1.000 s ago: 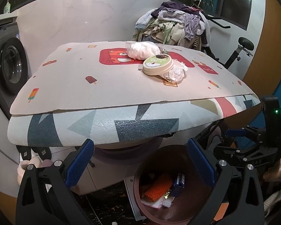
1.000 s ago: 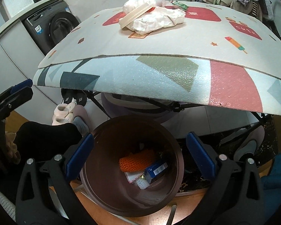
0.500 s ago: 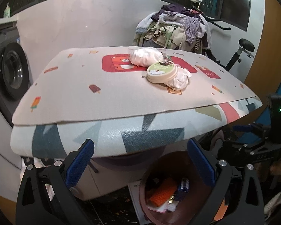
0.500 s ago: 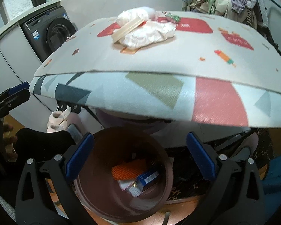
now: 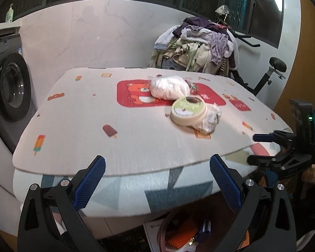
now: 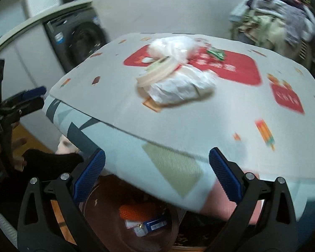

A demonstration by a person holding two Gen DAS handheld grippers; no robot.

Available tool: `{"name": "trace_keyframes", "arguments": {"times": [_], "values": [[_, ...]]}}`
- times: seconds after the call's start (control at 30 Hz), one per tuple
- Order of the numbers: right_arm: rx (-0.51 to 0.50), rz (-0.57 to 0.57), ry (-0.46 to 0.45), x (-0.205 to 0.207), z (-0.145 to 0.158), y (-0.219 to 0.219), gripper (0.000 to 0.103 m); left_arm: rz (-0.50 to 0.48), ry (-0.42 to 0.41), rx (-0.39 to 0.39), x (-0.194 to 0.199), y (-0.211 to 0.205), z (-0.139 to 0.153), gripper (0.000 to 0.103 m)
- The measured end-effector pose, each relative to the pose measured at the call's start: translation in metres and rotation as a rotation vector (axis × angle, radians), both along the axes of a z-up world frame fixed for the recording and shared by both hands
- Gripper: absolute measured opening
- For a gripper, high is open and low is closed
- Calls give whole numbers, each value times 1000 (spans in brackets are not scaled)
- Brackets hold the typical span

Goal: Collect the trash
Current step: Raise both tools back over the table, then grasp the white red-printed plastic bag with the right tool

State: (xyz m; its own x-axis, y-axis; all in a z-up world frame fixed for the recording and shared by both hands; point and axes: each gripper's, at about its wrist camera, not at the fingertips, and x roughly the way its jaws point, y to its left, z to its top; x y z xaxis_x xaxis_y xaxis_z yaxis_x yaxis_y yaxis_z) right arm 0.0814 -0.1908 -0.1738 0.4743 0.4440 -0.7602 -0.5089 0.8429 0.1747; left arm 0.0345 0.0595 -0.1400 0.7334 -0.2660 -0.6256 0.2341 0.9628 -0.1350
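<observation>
Trash lies in a pile on the patterned table (image 5: 90,130): a white plastic bag (image 5: 170,87), a round cream tub with a green lid (image 5: 189,112) resting on a crumpled white wrapper (image 5: 210,118), and a small green packet (image 6: 216,53). The tub (image 6: 157,73) and wrapper (image 6: 182,86) also show in the right wrist view. A brown bin (image 6: 136,220) stands on the floor under the table's front edge, holding an orange net and a blue box. My left gripper (image 5: 157,180) is open and empty at the table's near edge. My right gripper (image 6: 157,174) is open and empty, above the bin.
A washing machine (image 5: 8,88) stands at the left. A heap of clothes (image 5: 199,46) lies on an exercise bike behind the table. The right gripper (image 5: 283,153) shows at the right edge of the left wrist view.
Both grippers have risen from the bin level up to the table top, so the table surface fills more of each view. Both stay open and empty.
</observation>
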Motion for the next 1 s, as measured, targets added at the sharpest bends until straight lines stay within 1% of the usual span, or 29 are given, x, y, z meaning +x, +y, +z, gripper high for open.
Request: {"name": "trace_keyframes", "arguments": {"times": [0.03,0.07,0.17,0.23,0.33,0.57,0.7,0.83,1.0], "values": [[-11,28,7,9,1,4,97,-4,-3,-9,3,1,2,97],[-33,44,-8,16,2,8,97,-8,-5,-17,6,1,3,97],[-160,63,-112,33,7,22,97,-2,-3,-11,17,4,4,97],[-186,92,-122,47,7,28,97,2,3,-15,24,6,4,97],[-188,128,-106,70,7,35,97,15,13,-20,33,11,3,97],[-219,190,-62,106,0,58,97,25,44,-68,52,23,0,97],[-254,222,-58,115,-10,70,97,20,56,-72,59,24,-1,97],[-269,214,-48,124,-20,74,98,15,67,-76,66,22,-3,97],[-288,237,-58,121,-27,75,98,-9,92,-88,76,15,-8,97]]}}
